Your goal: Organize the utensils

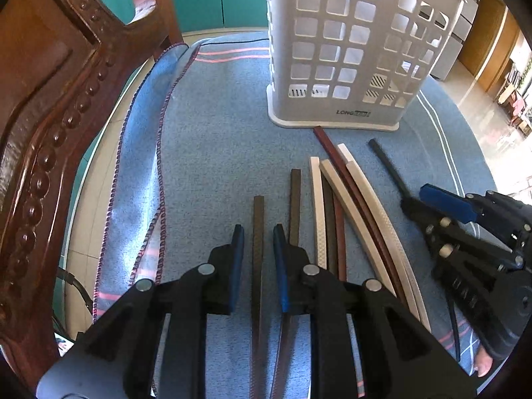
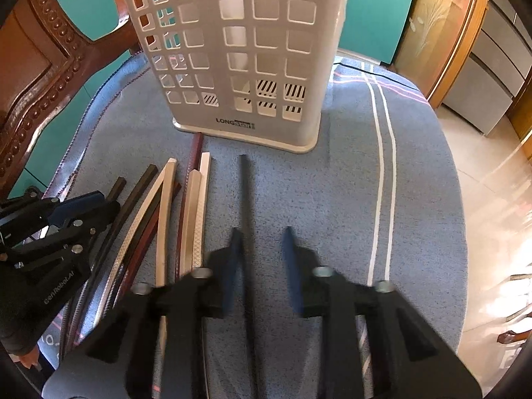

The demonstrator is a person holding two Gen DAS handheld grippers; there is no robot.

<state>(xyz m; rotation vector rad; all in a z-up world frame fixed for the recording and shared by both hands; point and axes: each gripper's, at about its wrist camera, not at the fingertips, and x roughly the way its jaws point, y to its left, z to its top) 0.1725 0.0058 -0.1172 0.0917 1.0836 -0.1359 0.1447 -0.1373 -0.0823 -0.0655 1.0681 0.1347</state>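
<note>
Several chopsticks lie on a blue towel (image 1: 216, 139) in front of a pale grey slotted utensil holder (image 1: 349, 113) (image 2: 252, 133). My left gripper (image 1: 258, 246) stands open low over the towel. A dark brown chopstick (image 1: 258, 219) runs between its blue pads without touching them. A second brown one (image 1: 295, 199) lies just right of it, then a fan of white (image 1: 332, 179) and reddish (image 1: 335, 156) sticks. My right gripper (image 2: 262, 246) is blurred and open. A black chopstick (image 2: 245, 193) passes between its pads, close against the left pad (image 2: 235, 249).
A carved wooden chair back (image 1: 50, 106) (image 2: 36, 66) rises at the left beside the table. The towel's hem (image 1: 159, 153) is folded over on the left. To the right the table's rounded edge drops to a shiny tiled floor (image 2: 492, 199), with cabinets (image 2: 482, 99) behind.
</note>
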